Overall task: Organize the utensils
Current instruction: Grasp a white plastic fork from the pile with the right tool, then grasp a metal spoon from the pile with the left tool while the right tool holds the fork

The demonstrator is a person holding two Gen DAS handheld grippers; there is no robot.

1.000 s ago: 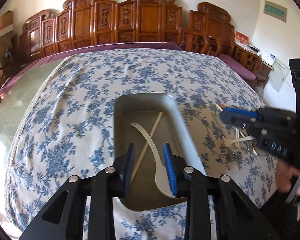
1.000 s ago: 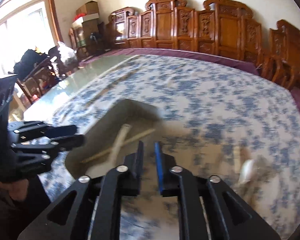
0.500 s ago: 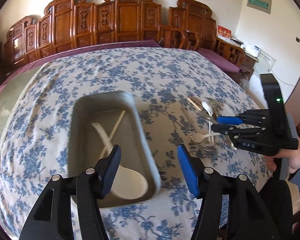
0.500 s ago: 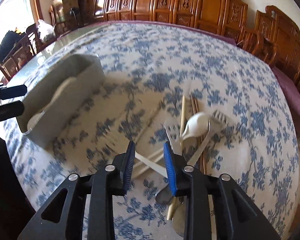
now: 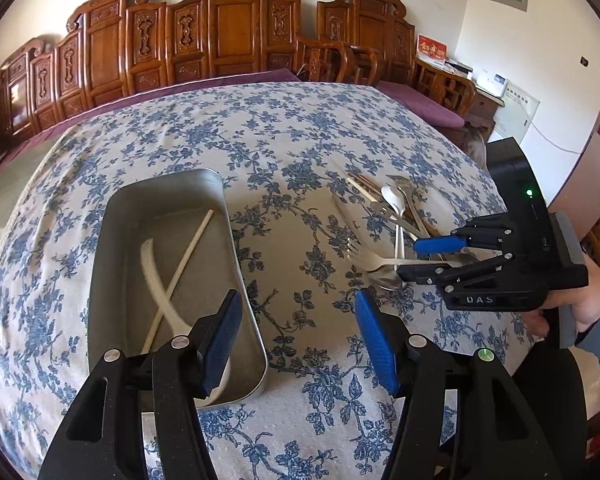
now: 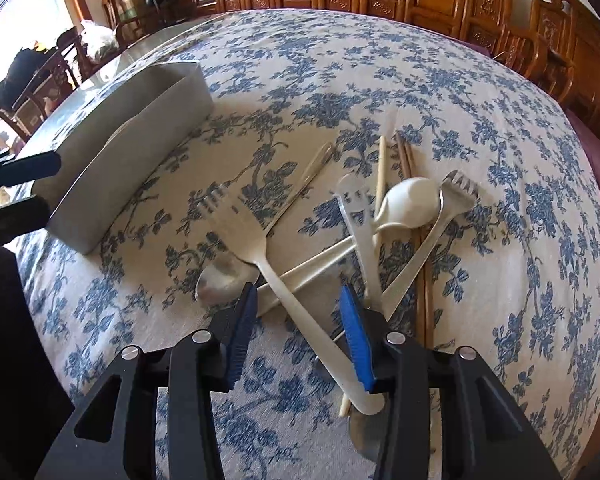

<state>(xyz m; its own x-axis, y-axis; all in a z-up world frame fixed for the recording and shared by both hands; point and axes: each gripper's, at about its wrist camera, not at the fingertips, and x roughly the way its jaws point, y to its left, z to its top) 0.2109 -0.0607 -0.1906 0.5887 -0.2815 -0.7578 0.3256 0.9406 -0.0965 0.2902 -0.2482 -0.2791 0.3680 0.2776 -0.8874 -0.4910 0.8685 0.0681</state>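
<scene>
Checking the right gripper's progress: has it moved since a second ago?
Yes. The right gripper has come down from over the metal tray to the pile of utensils; its opening jaws now straddle a fork, not gripping it.

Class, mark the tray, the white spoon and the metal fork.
tray [image 5: 236,256], left wrist view, right wall.
white spoon [image 6: 410,202], right wrist view, bowl.
metal fork [image 6: 246,236], right wrist view, head.
</scene>
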